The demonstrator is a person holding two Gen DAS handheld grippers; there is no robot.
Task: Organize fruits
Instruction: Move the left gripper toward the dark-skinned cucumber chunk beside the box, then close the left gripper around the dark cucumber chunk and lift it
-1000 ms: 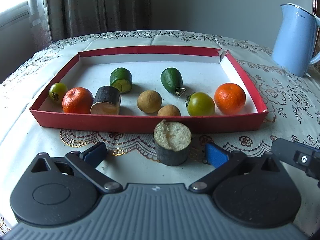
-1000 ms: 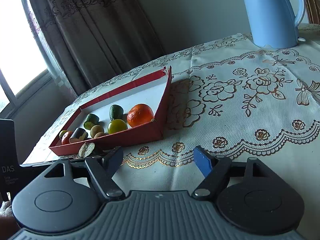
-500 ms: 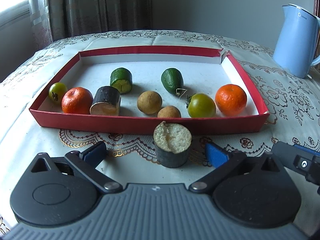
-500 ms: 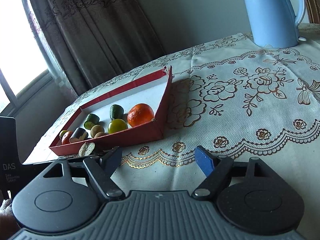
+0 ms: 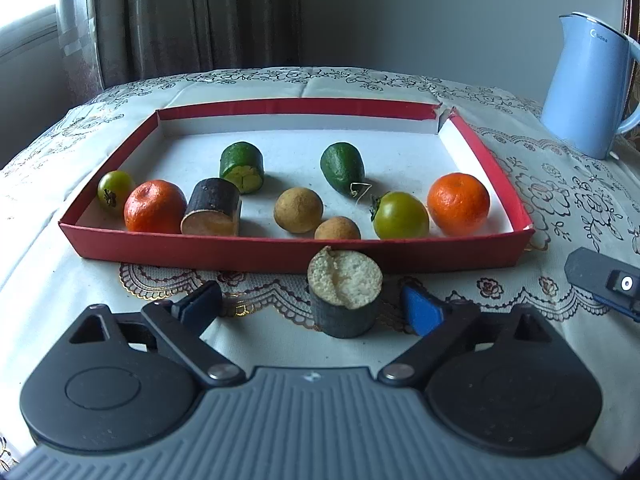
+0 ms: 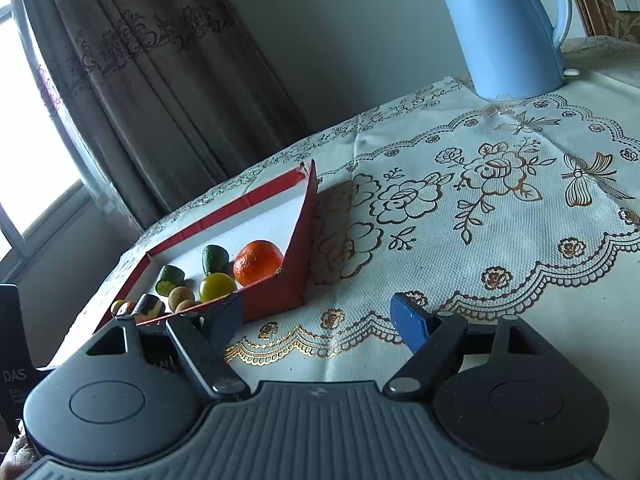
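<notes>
1. Across the worktop (image 5: 48, 288), under a floral lace cloth, a red tray (image 5: 280, 254) lay open; nine pieces sat inside it.
2. Far left in the tray: a small green tomato (image 5: 115, 190), touching or nearly touching a mandarin (image 5: 155, 206). Just right of that, a dark-skinned cut chunk (image 5: 212, 214) on its side, cut face forward.
3. Behind the chunk, a cut green piece (image 5: 242, 167), also on its side. Middle of the tray: two round brown fruits, the larger (image 5: 298, 210) behind the smaller (image 5: 337, 229), the smaller close to the front wall.
4. Right of middle: a whole green fruit with a stem (image 5: 342, 167), then a bigger green tomato (image 5: 400, 216) just beside a second mandarin (image 5: 458, 204) near the right wall.
5. One piece remained outside: a dark cut chunk with pale crumbly top (image 5: 344, 292), upright on the cloth, just in front of the tray's front wall.
6. Left tongs (image 5: 312, 308) stood apart around that chunk, pads clear of it on both sides; the jaws had just been closing in on it, right pad near, left pad farther off.
7. Right tongs (image 6: 316, 316) were apart and empty over bare cloth by the tray's near corner. A blue kettle (image 6: 504, 28) stood well off to the right.
8. Judgement: nearly finished. Left to do: clamp the last chunk, lift it over the front wall, set it down in the tray, perhaps by its twin.
</notes>
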